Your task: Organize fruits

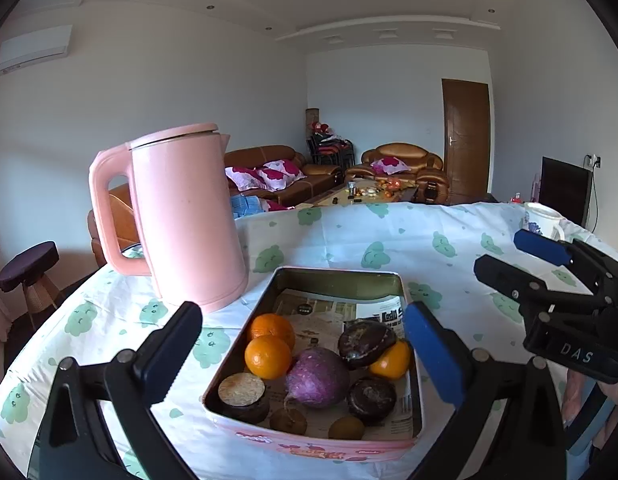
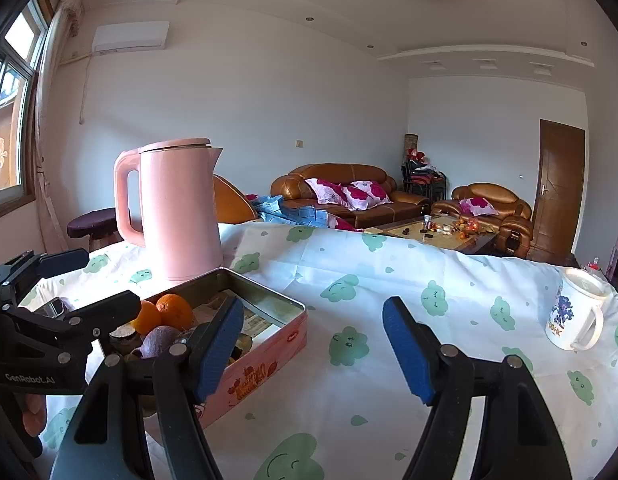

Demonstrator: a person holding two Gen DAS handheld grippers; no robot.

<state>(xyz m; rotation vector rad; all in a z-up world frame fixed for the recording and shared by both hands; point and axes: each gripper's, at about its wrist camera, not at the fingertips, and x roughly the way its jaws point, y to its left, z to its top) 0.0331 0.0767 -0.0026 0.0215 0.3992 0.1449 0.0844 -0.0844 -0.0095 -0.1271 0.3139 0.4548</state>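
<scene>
The fruit sits in a shallow tin [image 1: 341, 280] lined with newspaper, on a table covered by a white cloth with green prints [image 1: 389, 240], just in front of a pink kettle [image 1: 185, 216]. In the tin lie two oranges [image 1: 268, 356] at the left, a third orange [image 1: 393, 360] at the right, a purple round fruit [image 1: 317, 376] in the middle, several dark brown round fruits [image 1: 365, 340], and small brown ones [image 1: 346, 428] near the front wall.

The left gripper [image 1: 305, 356] hangs over the near end of the tin with its jaws spread as wide as they go, holding nothing. The right gripper [image 2: 313, 348] hovers over bare cloth beside the tin, jaws partly open and empty; a white mug [image 2: 573, 312] stands well to its right.

The oranges look firm and fairly light, with a dimpled peel that should grip well; taking one across its widest part seems safest. The dark fruits look softer and wrinkled, so a gentle squeeze is probably wise. The purple fruit tapers to a stem end pointing toward the near left, which gives it a slight long axis; the rest are round with no clear direction. The tin's long axis runs away from the left camera.
</scene>
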